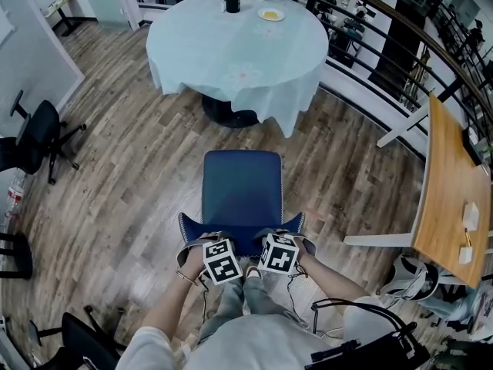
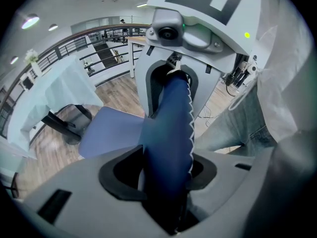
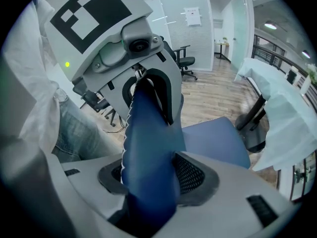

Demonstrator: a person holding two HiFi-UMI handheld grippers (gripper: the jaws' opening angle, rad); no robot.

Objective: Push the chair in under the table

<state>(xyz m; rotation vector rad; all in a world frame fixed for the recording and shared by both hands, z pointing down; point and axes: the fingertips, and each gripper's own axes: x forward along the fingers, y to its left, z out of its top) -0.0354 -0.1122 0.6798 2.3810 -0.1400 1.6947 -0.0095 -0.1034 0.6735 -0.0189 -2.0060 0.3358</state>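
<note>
A blue chair (image 1: pixel 240 183) stands on the wood floor, its seat facing a round table (image 1: pixel 239 52) under a pale cloth. My left gripper (image 1: pixel 206 243) and right gripper (image 1: pixel 286 240) clamp the top edge of the backrest (image 1: pixel 245 241), side by side. In the left gripper view the backrest (image 2: pixel 168 133) fills the gap of the left gripper (image 2: pixel 166 180), pads against it, with the seat (image 2: pixel 109 130) beyond. The right gripper view shows the right gripper (image 3: pixel 151 182) shut on the backrest (image 3: pixel 148 148) in the same way. A stretch of floor separates chair and table.
The table's dark pedestal (image 1: pixel 227 114) sits under the cloth; a cup (image 1: pixel 232 2) and plate (image 1: pixel 270 15) stand on top. Black office chairs (image 1: pixel 38 133) are at left, a wooden table (image 1: pixel 451 191) at right, a railing (image 1: pixel 370 48) behind.
</note>
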